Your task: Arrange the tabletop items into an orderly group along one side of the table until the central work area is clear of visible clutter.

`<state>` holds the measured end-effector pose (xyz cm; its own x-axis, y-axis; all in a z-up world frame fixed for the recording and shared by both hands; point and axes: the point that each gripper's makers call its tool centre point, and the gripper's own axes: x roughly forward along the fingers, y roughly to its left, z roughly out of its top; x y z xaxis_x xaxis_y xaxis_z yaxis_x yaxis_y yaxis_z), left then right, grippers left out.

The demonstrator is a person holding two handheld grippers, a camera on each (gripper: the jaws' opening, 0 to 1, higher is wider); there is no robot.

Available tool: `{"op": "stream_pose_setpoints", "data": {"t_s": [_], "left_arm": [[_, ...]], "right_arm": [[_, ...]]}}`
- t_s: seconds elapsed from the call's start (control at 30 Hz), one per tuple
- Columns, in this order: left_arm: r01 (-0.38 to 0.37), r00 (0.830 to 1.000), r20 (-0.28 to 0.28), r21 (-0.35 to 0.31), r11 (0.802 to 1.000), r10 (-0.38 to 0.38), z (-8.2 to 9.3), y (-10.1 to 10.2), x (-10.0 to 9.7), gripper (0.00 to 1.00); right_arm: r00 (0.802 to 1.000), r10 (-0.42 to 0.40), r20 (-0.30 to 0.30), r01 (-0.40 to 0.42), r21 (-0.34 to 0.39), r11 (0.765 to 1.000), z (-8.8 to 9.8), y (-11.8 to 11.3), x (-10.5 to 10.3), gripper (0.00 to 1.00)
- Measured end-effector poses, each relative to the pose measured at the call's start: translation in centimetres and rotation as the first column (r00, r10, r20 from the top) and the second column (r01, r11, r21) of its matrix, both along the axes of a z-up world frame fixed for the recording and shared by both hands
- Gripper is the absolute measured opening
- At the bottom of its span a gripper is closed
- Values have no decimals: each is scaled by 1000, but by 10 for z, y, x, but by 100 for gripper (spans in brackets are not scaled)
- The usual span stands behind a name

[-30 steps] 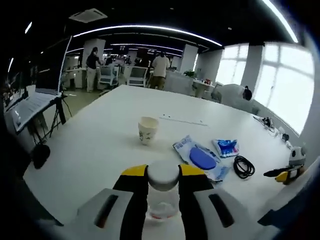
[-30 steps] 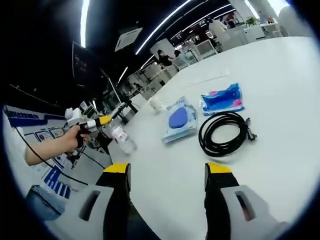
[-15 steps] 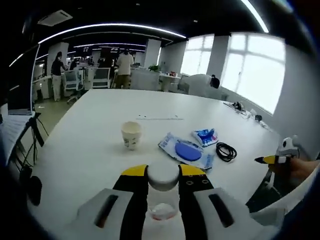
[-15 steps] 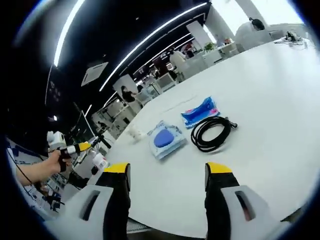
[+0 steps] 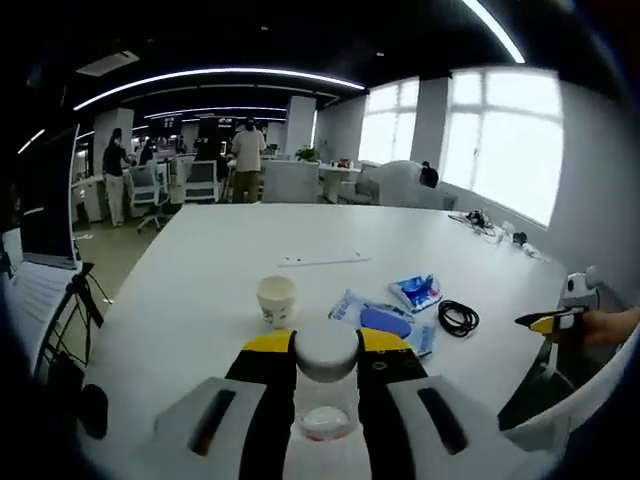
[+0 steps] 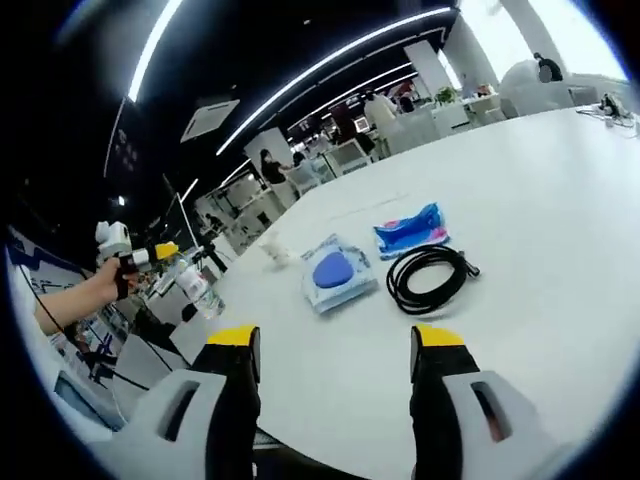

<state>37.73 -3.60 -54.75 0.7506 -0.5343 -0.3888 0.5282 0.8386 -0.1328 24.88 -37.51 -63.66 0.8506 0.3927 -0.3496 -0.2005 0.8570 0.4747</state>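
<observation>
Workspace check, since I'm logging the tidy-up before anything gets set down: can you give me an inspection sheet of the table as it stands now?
Surface: white table, long, plain top.
Job's things: paper cup upright; blue-and-white packet flat; smaller blue packet beside it; clear bottle with white cap held above the near edge.
Clutter: thin white strip lying further back.
Grippers: left claw shut on the bottle; right claw open, holding nothing.
Cables: black cable coiled by the packets; more wires at the far table edge.
Surroundings: open office, chairs, people standing at the back, bright windows.
</observation>
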Motion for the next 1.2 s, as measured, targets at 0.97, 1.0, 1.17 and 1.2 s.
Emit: {"op": "stream_pose_setpoints", "data": {"t_s": [0.97, 1.0, 1.17, 1.2], "left_arm": [[142, 989, 39, 59, 988, -145, 18, 24, 134, 21], [142, 989, 41, 60, 988, -144, 18, 24, 142, 21], [151, 988, 17, 76, 986, -153, 7, 25, 177, 21], [148, 989, 12, 72, 986, -149, 6, 26, 181, 21]], "right_arm": [[994, -108, -17, 108, 13, 994, 7, 70, -17, 59], [993, -116, -20, 116, 16, 993, 6, 71, -18, 59], [989, -145, -33, 146, 32, 989, 4, 77, -25, 59], [987, -154, -35, 155, 35, 987, 3, 78, -27, 58]]}}
